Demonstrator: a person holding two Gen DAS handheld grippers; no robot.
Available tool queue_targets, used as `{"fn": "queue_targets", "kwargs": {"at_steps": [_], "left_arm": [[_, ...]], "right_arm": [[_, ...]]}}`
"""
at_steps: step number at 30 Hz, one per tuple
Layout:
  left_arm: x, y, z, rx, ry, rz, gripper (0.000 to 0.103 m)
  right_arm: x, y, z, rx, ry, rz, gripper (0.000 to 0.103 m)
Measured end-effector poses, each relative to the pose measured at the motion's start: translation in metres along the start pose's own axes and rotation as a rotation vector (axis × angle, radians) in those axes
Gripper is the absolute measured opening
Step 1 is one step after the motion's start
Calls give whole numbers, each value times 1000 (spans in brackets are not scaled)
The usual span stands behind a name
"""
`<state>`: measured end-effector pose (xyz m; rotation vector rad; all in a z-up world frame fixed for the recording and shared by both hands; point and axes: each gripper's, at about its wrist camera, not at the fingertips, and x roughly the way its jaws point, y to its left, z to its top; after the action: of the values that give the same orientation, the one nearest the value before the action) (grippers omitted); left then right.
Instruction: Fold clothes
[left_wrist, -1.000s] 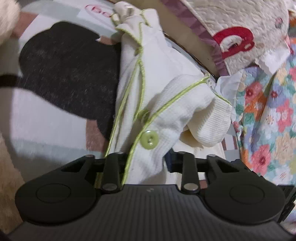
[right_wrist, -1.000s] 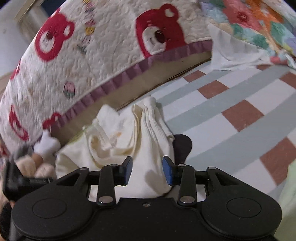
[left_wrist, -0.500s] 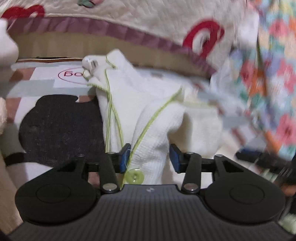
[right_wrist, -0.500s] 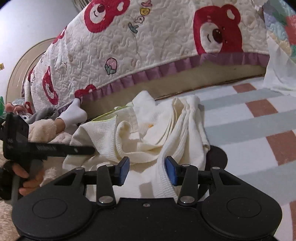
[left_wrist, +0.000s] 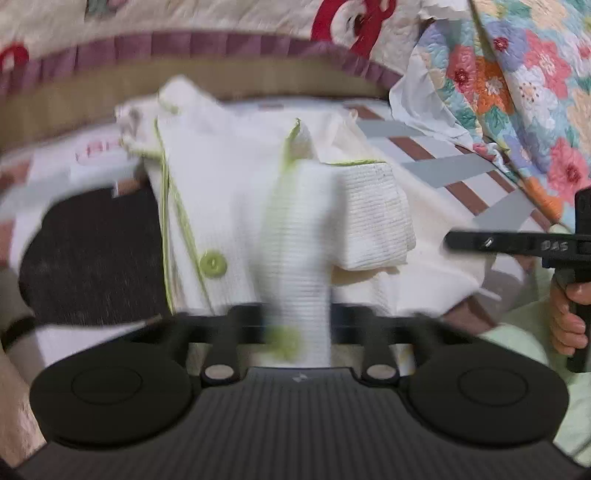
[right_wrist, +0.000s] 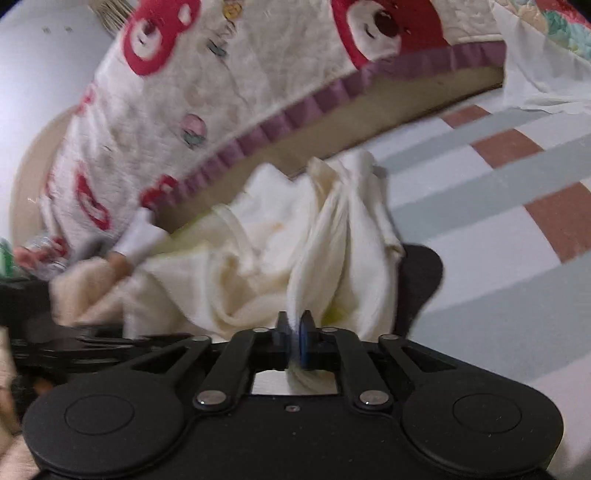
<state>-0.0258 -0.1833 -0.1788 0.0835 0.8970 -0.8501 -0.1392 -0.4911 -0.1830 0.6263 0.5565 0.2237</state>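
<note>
A cream waffle-knit garment (left_wrist: 236, 192) with lime-green piping and a green button (left_wrist: 212, 263) lies crumpled on a striped rug. In the left wrist view a strip of it runs between the fingers of my left gripper (left_wrist: 295, 325), which stand apart; motion blur hides any contact. In the right wrist view the same garment (right_wrist: 325, 236) is bunched up, and my right gripper (right_wrist: 294, 325) is shut on a fold of it. The right gripper also shows in the left wrist view (left_wrist: 517, 243), at the garment's right.
A bear-print quilt (right_wrist: 229, 103) with a purple frill hangs over the bed edge behind the garment. A floral quilt (left_wrist: 517, 92) is at the right. The striped rug (right_wrist: 498, 221) has a black patch (left_wrist: 92, 243). A socked foot (right_wrist: 140, 236) is at the left.
My right gripper has closed on a fold of the garment. The left view has shifted, the garment now spread wider with a strip between its fingers.
</note>
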Motion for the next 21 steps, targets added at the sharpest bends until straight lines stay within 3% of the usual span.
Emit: {"fn": "queue_targets", "kwargs": {"at_steps": [3, 5, 6, 8, 11, 13, 16, 17, 18, 19, 20, 21], "left_arm": [[-27, 37, 4, -348, 59, -209, 14], [-33, 57, -1, -500, 94, -268, 16], [-32, 63, -6, -534, 104, -268, 19], [-22, 58, -14, -468, 182, -156, 22], [-11, 37, -28, -308, 268, -27, 24], [-13, 26, -28, -243, 254, -8, 28], [-11, 25, -25, -227, 223, -14, 43], [-9, 28, -25, -244, 217, -23, 46], [-5, 30, -27, -256, 219, -24, 48], [-2, 29, -28, -253, 223, -20, 43], [0, 27, -28, -236, 231, -12, 35], [-1, 24, -28, -219, 236, -12, 17]], "right_arm": [[-37, -11, 10, 91, -110, 98, 8], [-50, -18, 11, 101, -96, 71, 8], [-48, -19, 8, 88, -49, 47, 8], [-41, -22, 0, 69, 54, -3, 8], [-32, -22, -13, 57, 114, -72, 8], [-33, -22, -20, 60, 106, -90, 8], [-39, -24, -20, 106, 47, -9, 15], [-38, -24, -19, 129, 46, 14, 18], [-35, -23, -18, 132, 56, 20, 33], [-29, -20, -17, 114, 69, 2, 39], [-24, -14, -17, 71, 83, -33, 36], [-19, -9, -17, 26, 97, -70, 9]]}}
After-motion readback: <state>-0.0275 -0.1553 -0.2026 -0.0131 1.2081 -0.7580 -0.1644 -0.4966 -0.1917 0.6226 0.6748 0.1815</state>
